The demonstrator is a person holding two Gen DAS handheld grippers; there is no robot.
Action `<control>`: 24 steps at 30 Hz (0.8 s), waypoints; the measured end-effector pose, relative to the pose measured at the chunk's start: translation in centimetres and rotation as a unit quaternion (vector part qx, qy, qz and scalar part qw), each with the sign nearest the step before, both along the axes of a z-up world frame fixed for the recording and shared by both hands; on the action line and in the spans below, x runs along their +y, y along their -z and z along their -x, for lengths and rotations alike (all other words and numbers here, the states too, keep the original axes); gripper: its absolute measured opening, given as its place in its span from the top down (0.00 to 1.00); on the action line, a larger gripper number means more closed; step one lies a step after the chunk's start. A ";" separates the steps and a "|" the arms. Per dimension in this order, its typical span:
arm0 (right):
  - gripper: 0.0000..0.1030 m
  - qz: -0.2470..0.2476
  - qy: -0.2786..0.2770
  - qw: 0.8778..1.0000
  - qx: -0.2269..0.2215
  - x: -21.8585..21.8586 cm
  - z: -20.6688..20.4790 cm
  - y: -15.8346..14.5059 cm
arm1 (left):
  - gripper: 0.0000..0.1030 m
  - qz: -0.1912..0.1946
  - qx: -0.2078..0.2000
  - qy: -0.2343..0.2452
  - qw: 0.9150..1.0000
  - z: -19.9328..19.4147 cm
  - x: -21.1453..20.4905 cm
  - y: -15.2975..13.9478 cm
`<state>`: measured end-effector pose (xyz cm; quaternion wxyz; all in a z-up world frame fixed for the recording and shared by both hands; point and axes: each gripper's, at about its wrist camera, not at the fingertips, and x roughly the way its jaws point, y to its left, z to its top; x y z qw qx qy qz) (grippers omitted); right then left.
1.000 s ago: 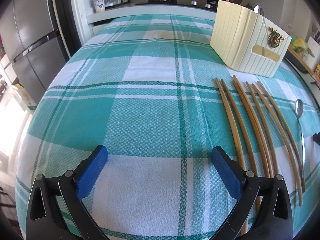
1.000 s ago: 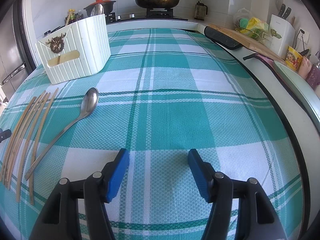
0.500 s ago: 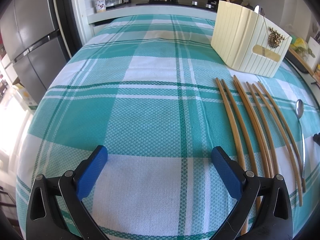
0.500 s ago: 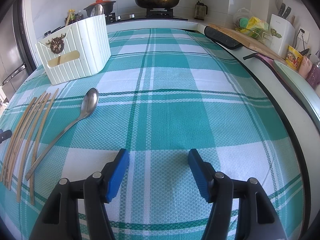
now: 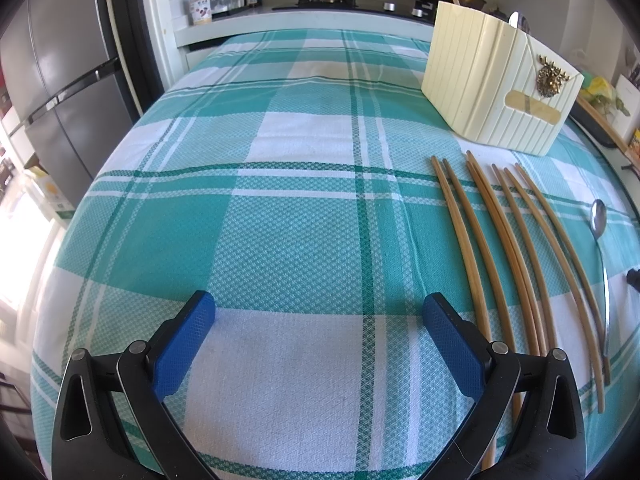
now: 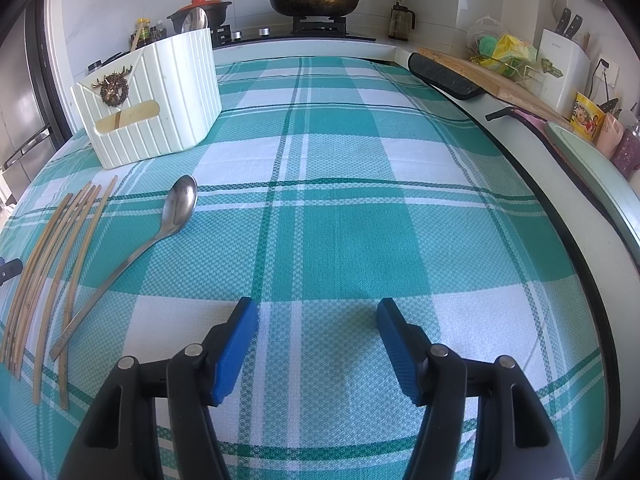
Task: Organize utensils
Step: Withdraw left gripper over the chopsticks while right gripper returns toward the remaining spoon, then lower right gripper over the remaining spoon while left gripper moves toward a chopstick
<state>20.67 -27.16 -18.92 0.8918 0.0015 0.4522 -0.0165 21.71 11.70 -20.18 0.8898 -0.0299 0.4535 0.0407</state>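
Claws, our left claw (image 5: 318, 312) and right claw (image 6: 316, 316), gaped wide, empty, above the checked surface (image 6: 360, 208); nothing grasped yet. Next, we judged, came closing on the wooden chopsticks (image 5: 504, 240) or steel spoon (image 6: 176, 208) for the ribbed cream holder (image 6: 160, 100).

Bright daylight, seemingly from the left; sharp centre, fisheye-bent, dark corners.

Frying pan (image 6: 314, 3), fridge (image 5: 60, 92), checked tablecloth (image 6: 340, 220)
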 end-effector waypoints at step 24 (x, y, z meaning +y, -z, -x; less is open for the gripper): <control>0.38 0.020 -0.040 0.999 0.002 6.0 0.2 0.2 | 0.00 0.001 0.000 0.000 1.000 -0.1 0.0 0.0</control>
